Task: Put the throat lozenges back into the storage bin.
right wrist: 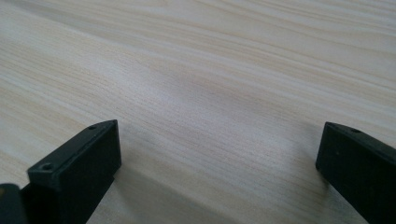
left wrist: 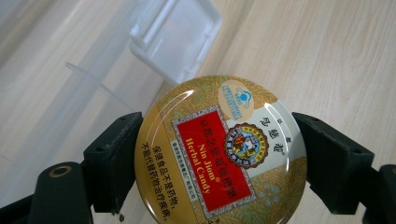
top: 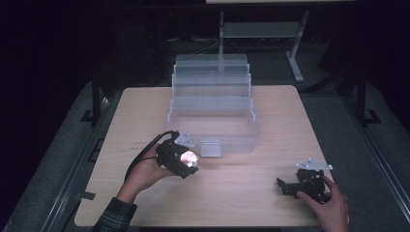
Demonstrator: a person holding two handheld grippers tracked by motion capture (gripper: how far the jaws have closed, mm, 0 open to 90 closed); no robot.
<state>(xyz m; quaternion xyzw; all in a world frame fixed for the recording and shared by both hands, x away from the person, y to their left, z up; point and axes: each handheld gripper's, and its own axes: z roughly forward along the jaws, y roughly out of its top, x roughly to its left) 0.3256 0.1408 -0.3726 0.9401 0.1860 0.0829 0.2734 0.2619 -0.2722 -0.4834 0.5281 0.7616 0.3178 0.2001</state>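
A: Held in the left gripper (top: 189, 162): a round candy tin (left wrist: 219, 151), clamped at its rim between both jaws, printed lid facing the camera.

B: And its place on the table (top: 145, 111)?

A: Raised just off the wood, near-left of centre, right beside the near wall of the clear plastic box (top: 212, 104). Box latch (left wrist: 180, 35) seen just beyond the tin in the left gripper view.

B: Box open or shut?

A: Open, tiered trays stepped back toward the far side, bottom compartment bare as far as can be told.

B: Right gripper (top: 290, 186)?

A: Resting low at the near-right corner of the table, well apart from tin and box. Jaws spread wide, nothing between them, plain wood grain below.

B: So which way from tin to box?

A: Forward and slightly right: the bottom compartment lying just past the near wall, on the far side of the tin. Likely next: up over that wall, then down inside. No long axis to mind on a round tin, so orientation hardly matters. Left hand far the nearer; right hand out of play for now.

B: Risk?

A: Probably the wall's rim and latch catching the tin or a jaw on the way over.
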